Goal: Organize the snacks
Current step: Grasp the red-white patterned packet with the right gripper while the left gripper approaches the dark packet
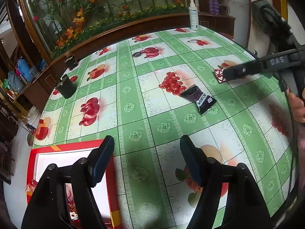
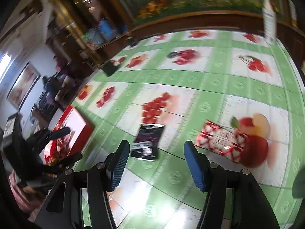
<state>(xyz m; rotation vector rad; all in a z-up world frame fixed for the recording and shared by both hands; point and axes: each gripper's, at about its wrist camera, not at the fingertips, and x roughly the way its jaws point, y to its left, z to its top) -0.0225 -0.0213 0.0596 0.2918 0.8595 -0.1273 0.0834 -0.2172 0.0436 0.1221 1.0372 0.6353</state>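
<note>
A dark purple snack packet [image 1: 198, 99] lies flat on the green fruit-print tablecloth, also in the right wrist view [image 2: 147, 143]. A red-and-white snack packet [image 2: 221, 143] lies to its right; in the left wrist view [image 1: 219, 75] the right gripper partly covers it. A red box with a white inside [image 1: 72, 152] holds red-wrapped snacks [image 1: 71, 204] at the table's near left; it also shows in the right wrist view [image 2: 76, 127]. My left gripper [image 1: 147, 160] is open and empty beside the box. My right gripper [image 2: 155, 162] is open and empty, just short of both packets.
A black cup [image 1: 65, 87] and a small dark holder [image 1: 71, 62] stand at the table's far left. A white spray bottle [image 1: 193, 15] stands at the far edge. A wooden ledge with artificial flowers [image 1: 114, 28] runs behind the table.
</note>
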